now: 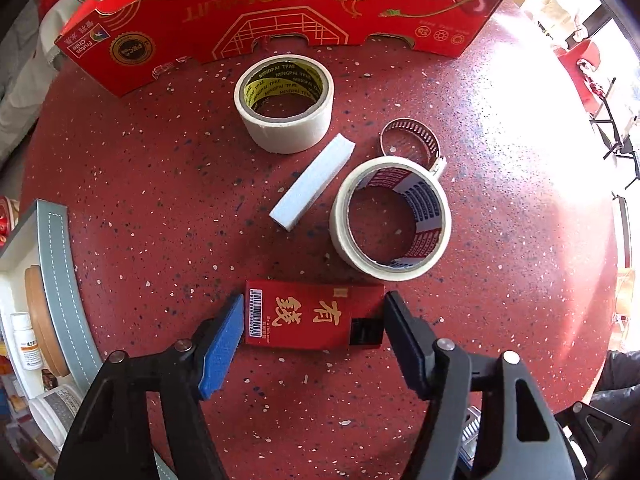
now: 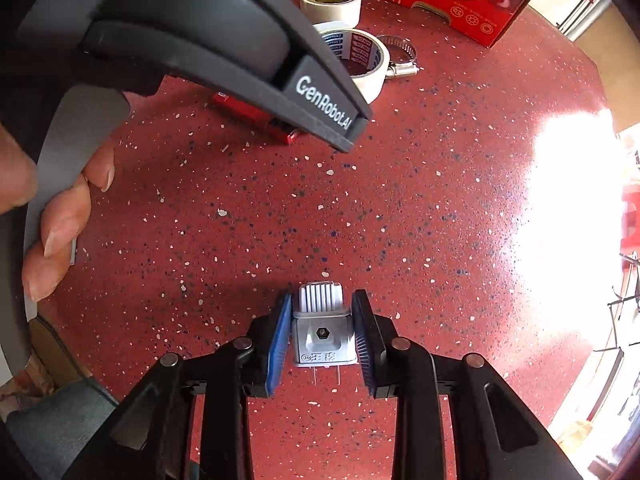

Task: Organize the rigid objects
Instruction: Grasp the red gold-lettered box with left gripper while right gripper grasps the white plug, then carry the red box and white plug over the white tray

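1. In the left wrist view, a grey-edged tray (image 1: pixel 56 264) sits at the far left edge with a small white bottle (image 1: pixel 28 344) and a wooden disc inside; judging by the task, it may be where sorted items go.
2. The left gripper (image 1: pixel 314 324) points down at the lower centre, its jaws spread to either side of a red card box (image 1: pixel 312 316) with gold characters. The pads flank the box's short ends closely, but I cannot tell that they press it yet, so it looks bracketed, not pinched.
3. Above the box lie a white foam block (image 1: pixel 312 182), a yellow-cored tape roll (image 1: pixel 284 104), and right of the block a second tape roll (image 1: pixel 390 218) with a metal hose clamp (image 1: pixel 410 142) touching its far rim. None blocks the box.
4. A red fruit carton (image 1: pixel 280 12) spans the top edge of the speckled red worktop (image 1: pixel 140 200).
5. In the right wrist view, a hand (image 2: pixel 52 216) holds the other tool at the left.
6. At lower centre the right gripper (image 2: pixel 322 336) has its jaws pinching a white plug adapter (image 2: pixel 322 328), prongs towards the camera, apparently ready for lifting; the worktop around it is bare.
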Tool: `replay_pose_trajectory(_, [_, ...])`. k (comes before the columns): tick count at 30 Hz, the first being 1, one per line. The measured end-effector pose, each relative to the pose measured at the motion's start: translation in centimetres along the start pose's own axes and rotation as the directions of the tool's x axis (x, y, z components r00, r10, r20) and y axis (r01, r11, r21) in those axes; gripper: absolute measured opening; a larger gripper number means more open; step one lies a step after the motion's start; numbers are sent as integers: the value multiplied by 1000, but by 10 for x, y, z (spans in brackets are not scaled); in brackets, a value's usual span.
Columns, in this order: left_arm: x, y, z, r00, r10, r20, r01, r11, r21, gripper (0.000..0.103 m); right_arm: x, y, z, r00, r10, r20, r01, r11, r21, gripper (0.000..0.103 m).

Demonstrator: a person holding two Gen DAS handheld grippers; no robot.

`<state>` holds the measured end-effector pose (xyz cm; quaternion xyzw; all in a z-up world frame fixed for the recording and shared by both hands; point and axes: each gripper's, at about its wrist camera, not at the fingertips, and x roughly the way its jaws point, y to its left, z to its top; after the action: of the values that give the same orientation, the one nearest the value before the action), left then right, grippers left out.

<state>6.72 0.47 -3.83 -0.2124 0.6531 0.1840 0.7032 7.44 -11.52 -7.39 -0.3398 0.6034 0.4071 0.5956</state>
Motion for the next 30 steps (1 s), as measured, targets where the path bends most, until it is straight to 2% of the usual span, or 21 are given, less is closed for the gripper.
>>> replay_pose_trajectory(4, [2,-1,-11,1000,3,-26,-3,1000,-7,72,-14,-16,-17,1000,2,4,-2,998,62,32])
replay_pose_trajectory(10, [-21,-1,-43,1000,-16,-10,17,997,77,72,-23,-39,-41,1000,26,-14,-24,989,149,32])
replay_pose_trajectory(13, [-39,1,-64,999,-54,-2,54,992,115,72,-33,-41,-71,999,41,-30,-35,982,185,32])
replay_pose_trajectory(17, [-61,8,-95,993,-115,4,114,982,150,72,-44,-45,-90,998,39,-42,-29,976,218,32])
replay_pose_trajectory(20, [-76,16,-111,991,-137,7,133,974,185,72,-47,-42,-89,998,42,-45,-29,969,247,32])
replay_pose_trajectory(22, [-87,23,-118,988,-153,12,148,969,197,72,-42,-15,-79,998,44,-43,-32,964,263,32])
replay_pose_trajectory(25, [-102,38,-125,984,-179,25,171,967,188,72,-47,-4,-69,999,25,-32,-16,966,259,32])
replay_pose_trajectory(30, [-116,72,-130,980,-184,72,171,973,154,72,-59,14,-50,1000,4,-1,-4,969,246,32])
